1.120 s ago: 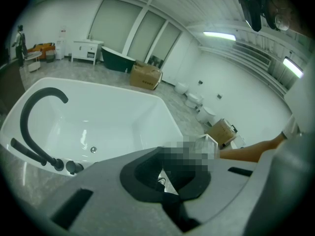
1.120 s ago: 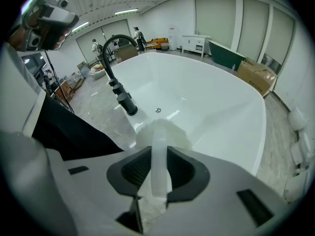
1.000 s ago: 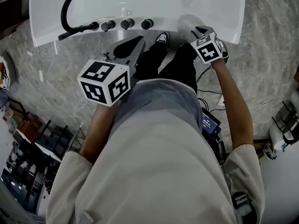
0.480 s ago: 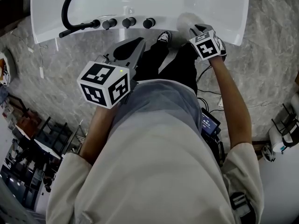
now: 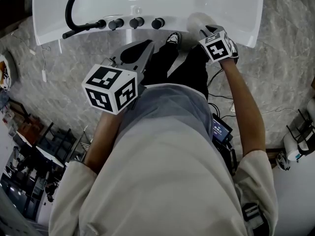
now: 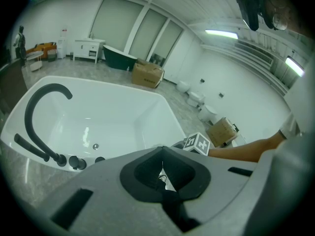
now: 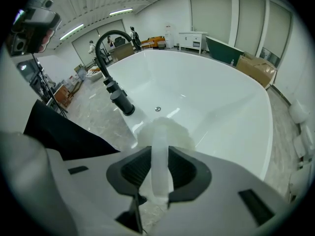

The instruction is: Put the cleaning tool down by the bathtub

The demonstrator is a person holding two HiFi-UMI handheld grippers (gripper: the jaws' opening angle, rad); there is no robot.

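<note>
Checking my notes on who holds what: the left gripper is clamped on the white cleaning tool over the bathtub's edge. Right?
Not quite: the right gripper is clamped on the white cleaning tool over the bathtub's edge, as the right gripper view shows. The left gripper is shut on nothing.

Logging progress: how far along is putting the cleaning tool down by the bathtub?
Done: white fluffy cleaning tool is at the rim of the white bathtub. In hand: right gripper clamps its translucent handle. Remaining: setting it down, releasing; left gripper is shut, empty.
</note>
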